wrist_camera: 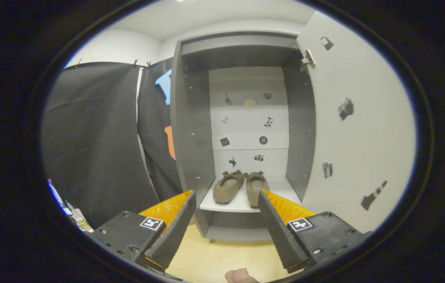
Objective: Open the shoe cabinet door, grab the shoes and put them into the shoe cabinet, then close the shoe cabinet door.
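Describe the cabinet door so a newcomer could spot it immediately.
Start at the tall grey open shoe cabinet holding brown slippers on its bottom shelf, beyond the gripper with open jaws. The white door hangs swung open beside it, dotted with small dark stickers.

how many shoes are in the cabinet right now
2. The left shoe and the right shoe sit side by side on the cabinet bottom shelf, beyond the open, empty tool. The door stands open; none seem hidden.
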`<state>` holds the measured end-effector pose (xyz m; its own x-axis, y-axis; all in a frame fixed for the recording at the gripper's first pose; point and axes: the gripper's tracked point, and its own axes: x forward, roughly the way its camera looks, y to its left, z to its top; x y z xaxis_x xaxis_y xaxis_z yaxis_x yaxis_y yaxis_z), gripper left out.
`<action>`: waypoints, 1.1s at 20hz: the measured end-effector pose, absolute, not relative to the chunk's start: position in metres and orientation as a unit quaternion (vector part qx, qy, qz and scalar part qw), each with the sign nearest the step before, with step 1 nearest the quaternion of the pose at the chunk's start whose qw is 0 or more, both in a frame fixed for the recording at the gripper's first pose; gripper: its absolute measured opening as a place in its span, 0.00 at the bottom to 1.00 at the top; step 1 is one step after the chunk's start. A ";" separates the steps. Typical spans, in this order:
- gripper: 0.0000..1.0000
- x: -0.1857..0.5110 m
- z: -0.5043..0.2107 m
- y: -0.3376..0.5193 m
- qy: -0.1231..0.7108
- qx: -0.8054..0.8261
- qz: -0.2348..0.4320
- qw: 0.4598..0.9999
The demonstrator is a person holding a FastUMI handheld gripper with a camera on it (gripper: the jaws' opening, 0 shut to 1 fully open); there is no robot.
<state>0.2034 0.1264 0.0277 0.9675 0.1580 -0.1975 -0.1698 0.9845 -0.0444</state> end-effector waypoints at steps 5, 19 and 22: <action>1.00 0.113 0.062 0.103 0.060 -0.093 0.064 0.992; 1.00 -0.057 0.118 -0.023 -0.023 -0.140 0.047 0.989; 1.00 -0.069 0.123 -0.088 -0.019 -0.123 -0.001 0.992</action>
